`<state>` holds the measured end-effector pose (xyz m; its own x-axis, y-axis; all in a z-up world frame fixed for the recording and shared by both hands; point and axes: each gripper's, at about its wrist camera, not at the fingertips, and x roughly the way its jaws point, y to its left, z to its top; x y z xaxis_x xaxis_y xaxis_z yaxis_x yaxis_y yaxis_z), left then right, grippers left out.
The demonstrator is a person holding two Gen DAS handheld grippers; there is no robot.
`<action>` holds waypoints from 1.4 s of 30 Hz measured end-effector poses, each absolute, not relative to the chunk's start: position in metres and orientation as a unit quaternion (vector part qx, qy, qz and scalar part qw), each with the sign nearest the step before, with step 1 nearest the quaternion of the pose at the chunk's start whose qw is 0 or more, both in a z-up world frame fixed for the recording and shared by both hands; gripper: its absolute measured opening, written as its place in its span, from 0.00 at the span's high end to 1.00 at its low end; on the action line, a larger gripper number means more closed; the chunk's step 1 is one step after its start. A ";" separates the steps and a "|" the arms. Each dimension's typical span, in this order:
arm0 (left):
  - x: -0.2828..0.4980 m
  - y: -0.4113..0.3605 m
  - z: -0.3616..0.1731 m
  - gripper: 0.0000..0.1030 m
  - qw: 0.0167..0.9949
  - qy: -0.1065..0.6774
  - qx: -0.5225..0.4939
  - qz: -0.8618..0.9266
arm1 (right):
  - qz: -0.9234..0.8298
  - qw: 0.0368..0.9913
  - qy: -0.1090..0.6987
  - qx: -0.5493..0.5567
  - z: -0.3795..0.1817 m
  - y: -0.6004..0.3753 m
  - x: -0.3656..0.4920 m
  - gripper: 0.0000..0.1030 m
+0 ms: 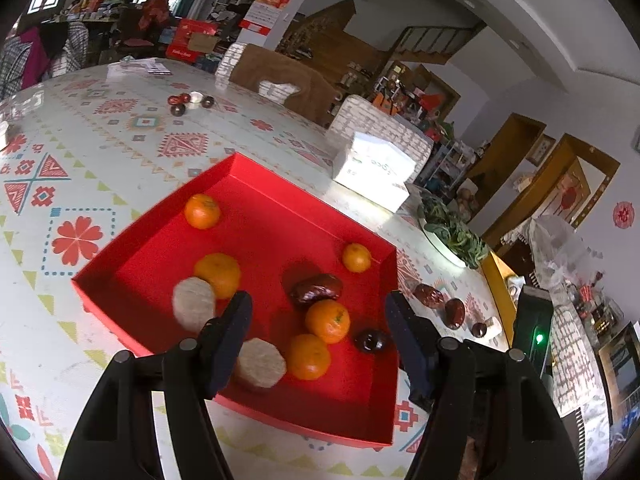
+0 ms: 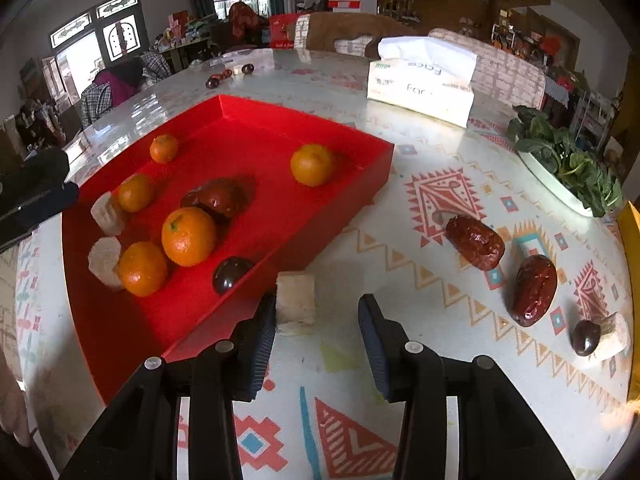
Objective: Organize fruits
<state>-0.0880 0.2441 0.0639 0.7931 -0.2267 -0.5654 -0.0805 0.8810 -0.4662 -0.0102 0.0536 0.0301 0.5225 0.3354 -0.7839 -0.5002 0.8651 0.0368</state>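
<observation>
Here: left tongs apart over red tray — right tongs apart, pale chunk between.

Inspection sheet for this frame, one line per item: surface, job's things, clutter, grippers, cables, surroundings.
Surface: patterned tablecloth.
Job's things: red tray holds five oranges, one red date, one dark round fruit, two pale slices; outside it, pale chunk, two red dates, a dark fruit.
Clutter: tissue box, dish of greens.
Grippers: left hand-held gripper open over tray; right hand-held gripper open at the chunk.
Cables: nothing seen.
Surroundings: cluttered living room, staircase.
</observation>
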 end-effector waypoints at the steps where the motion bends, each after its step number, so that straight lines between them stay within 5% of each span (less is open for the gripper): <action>1: -0.088 0.241 0.065 0.34 0.916 0.320 -0.238 -0.042 | 0.245 0.867 0.425 -0.087 0.031 0.052 -0.010 0.67; 2: -0.087 0.237 0.066 0.34 0.916 0.321 -0.235 -0.044 | 0.250 0.865 0.428 -0.076 0.031 0.050 -0.009 0.76; 8: -0.087 0.215 0.072 0.34 0.918 0.328 -0.214 -0.061 | 0.247 0.865 0.436 -0.025 0.040 0.021 -0.014 0.80; 25: -0.048 0.114 0.082 0.28 0.908 0.369 -0.142 -0.137 | 0.129 0.894 0.422 0.081 0.066 -0.150 -0.032 0.78; 28: -0.031 0.087 0.081 0.28 0.905 0.381 -0.114 -0.151 | 0.111 0.897 0.417 0.097 0.068 -0.160 -0.016 0.68; 42: 0.044 0.005 0.046 0.29 0.883 0.429 -0.028 -0.188 | 0.102 0.891 0.430 0.106 0.031 -0.151 0.030 0.71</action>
